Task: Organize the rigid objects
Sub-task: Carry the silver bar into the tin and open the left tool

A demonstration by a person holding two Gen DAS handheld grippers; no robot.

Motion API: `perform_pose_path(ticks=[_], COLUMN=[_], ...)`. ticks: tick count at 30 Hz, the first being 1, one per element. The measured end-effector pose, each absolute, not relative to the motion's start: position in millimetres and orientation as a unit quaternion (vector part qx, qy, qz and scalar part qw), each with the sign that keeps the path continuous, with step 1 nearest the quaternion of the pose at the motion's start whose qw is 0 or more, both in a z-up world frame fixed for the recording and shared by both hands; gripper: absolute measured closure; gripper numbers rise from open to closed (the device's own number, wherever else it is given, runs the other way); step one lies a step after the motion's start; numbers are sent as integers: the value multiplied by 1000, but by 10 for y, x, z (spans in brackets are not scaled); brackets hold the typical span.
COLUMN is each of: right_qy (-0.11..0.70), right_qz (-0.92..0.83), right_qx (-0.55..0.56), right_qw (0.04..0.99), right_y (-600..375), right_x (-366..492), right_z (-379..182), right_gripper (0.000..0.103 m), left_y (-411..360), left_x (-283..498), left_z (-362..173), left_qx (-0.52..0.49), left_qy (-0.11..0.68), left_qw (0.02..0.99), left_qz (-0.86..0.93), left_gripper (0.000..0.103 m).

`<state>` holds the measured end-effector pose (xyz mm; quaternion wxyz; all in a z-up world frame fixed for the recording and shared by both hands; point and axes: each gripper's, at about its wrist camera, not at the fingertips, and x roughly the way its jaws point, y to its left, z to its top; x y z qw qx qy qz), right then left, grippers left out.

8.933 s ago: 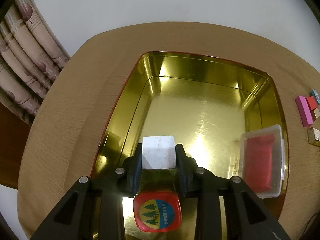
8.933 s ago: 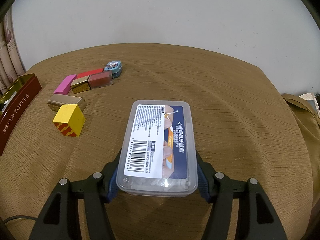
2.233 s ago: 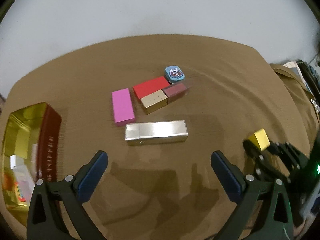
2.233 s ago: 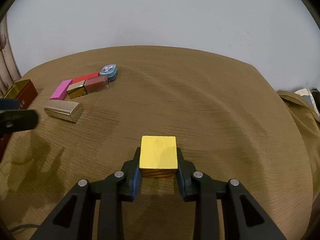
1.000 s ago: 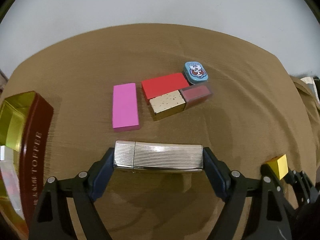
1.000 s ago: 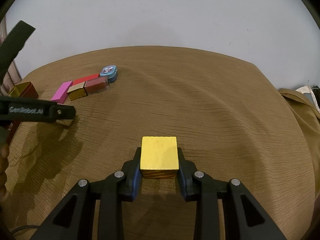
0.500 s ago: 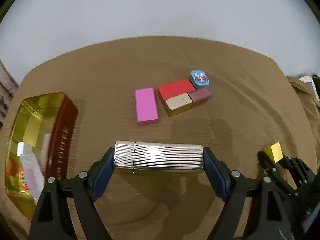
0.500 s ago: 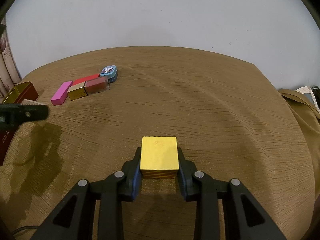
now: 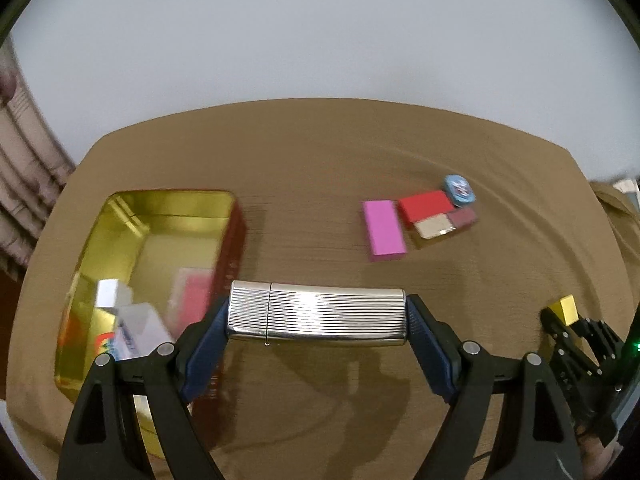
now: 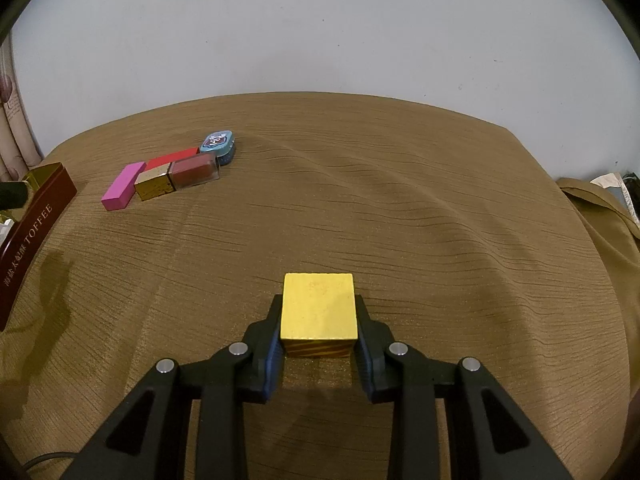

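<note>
My left gripper [image 9: 318, 316] is shut on a ribbed silver case [image 9: 318, 316], held crosswise by its two ends above the brown cloth, just right of the gold toffee tin [image 9: 120, 216]. The tin holds a white block, clear plastic boxes and a red item, all blurred. My right gripper [image 10: 319, 320] is shut on a yellow cube [image 10: 319, 306] with striped sides, low over the cloth; it also shows at the right edge of the left wrist view as the yellow cube [image 9: 564, 309].
A pink block [image 9: 383, 229], red block [image 9: 425, 205], gold-and-maroon box [image 9: 444, 224] and small blue tin [image 9: 459, 189] lie grouped at the back of the table. The tin's maroon wall [image 10: 32, 236] stands at the far left. Curtains hang beyond the left edge.
My left gripper has lifted the silver case and carried it leftward toward the toffee tin, which now fills more of its view. The right gripper and yellow cube have stayed still.
</note>
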<state>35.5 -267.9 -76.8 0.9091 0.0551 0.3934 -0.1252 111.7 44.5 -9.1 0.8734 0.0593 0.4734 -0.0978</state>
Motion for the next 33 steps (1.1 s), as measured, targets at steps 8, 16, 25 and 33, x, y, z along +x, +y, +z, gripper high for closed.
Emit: perform_pose_path(ticks=[8, 16, 25, 33], right_qy=[394, 394, 394, 394], right_qz=[-126, -126, -127, -127], right_qx=[54, 53, 52, 52], right_qw=[909, 909, 909, 909], right_y=[-2674, -2675, -2670, -2669], right_x=[358, 358, 358, 359], right_z=[-773, -780, -783, -784], right_gripper=[71, 71, 71, 71], left_y=[1005, 1457, 1797, 1974], left_x=[1262, 1404, 1552, 1638], left_z=[10, -85, -256, -349], left_qx=[42, 34, 27, 15], left_qy=[466, 469, 485, 489], left_qw=[883, 882, 873, 871], left_qz=[-49, -2, 30, 40], left_gripper=[22, 22, 22, 22])
